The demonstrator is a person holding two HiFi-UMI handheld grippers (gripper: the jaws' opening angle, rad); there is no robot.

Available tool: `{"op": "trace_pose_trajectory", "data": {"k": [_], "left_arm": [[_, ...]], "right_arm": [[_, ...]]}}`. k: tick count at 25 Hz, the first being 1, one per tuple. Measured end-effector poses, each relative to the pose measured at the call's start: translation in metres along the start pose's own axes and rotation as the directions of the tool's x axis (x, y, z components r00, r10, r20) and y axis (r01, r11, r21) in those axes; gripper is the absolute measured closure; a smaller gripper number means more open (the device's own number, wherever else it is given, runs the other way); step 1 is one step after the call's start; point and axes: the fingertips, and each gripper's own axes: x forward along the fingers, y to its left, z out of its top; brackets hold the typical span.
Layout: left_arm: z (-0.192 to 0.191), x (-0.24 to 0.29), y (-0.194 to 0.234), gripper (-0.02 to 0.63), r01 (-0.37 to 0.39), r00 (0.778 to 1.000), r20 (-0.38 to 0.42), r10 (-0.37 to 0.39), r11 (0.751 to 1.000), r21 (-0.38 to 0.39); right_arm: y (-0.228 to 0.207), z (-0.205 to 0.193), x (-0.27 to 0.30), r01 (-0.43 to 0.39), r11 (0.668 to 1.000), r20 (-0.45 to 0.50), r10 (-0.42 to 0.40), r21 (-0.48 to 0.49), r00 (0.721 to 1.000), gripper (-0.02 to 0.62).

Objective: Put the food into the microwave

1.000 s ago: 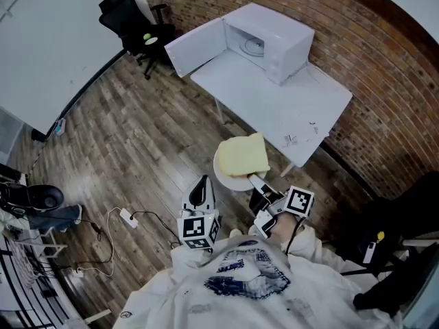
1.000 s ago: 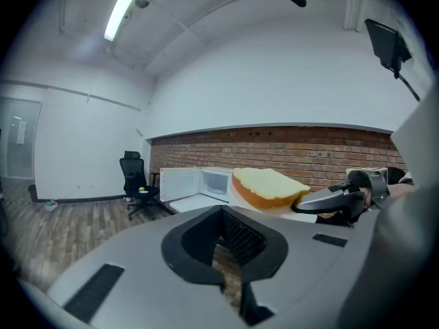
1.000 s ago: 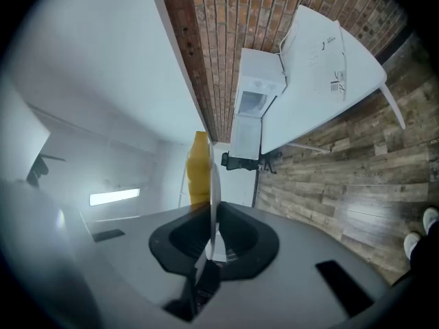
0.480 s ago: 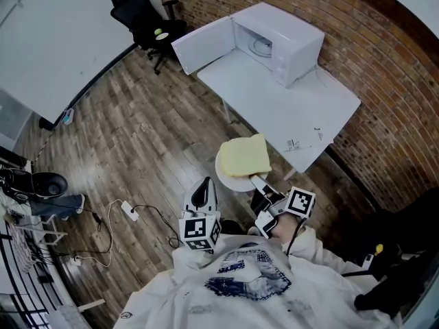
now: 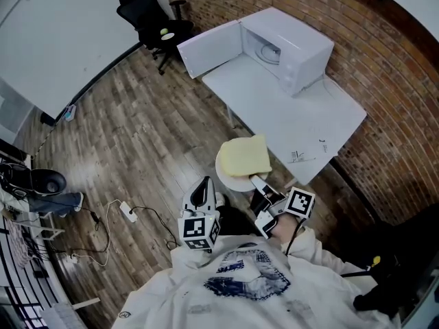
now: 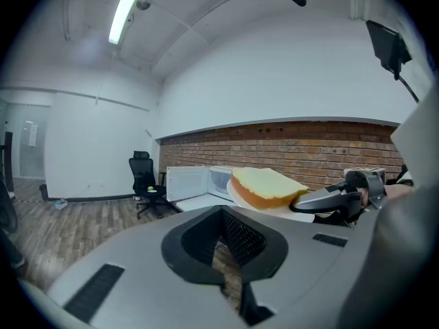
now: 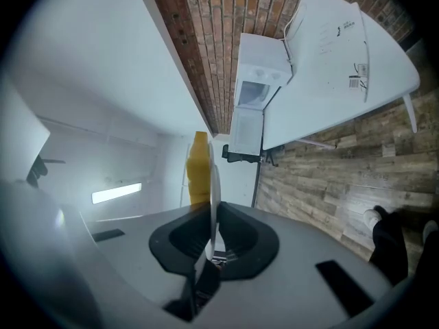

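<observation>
A yellow slice of food point(image 5: 245, 156) lies on a white plate point(image 5: 228, 177), held level over the wood floor just short of the white table point(image 5: 288, 112). My right gripper point(image 5: 258, 184) is shut on the plate's near rim. In the right gripper view the plate point(image 7: 215, 190) is edge-on between the jaws, with the food point(image 7: 199, 163) to its left. My left gripper point(image 5: 201, 192) is shut and empty, beside the plate on its left. The white microwave point(image 5: 291, 43) stands at the table's far end with its door point(image 5: 209, 46) swung open. The left gripper view shows the food point(image 6: 267, 186) in front of the microwave point(image 6: 221, 181).
A black office chair point(image 5: 154, 19) stands beyond the microwave door. A power strip and cables point(image 5: 127, 216) lie on the floor at the left. A brick wall point(image 5: 391, 94) runs behind the table. Small paper labels point(image 5: 300, 156) lie near the table's front edge.
In the head view the table and microwave have slid right and slightly down. The plate, the food and both grippers keep the same pose.
</observation>
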Motion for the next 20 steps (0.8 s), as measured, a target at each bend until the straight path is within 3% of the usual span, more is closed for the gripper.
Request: {"op": "trace_pose_trajectory", "data": {"k": [8, 20], "left_arm": [[0.012, 0.057, 0.039, 0.598, 0.041, 0.999, -0.008, -0.041, 0.999, 0.003], [0.051, 0.166, 0.150, 0.598, 0.109, 0.994, -0.018, -0.109, 0.994, 0.003]], "right_arm": [[-0.010, 0.027, 0.057, 0.018, 1.000, 0.039, -0.018, -0.002, 0.999, 0.566], [-0.018, 0.059, 0.196, 0.038, 0.999, 0.103, -0.038, -0.004, 0.994, 0.566]]}}
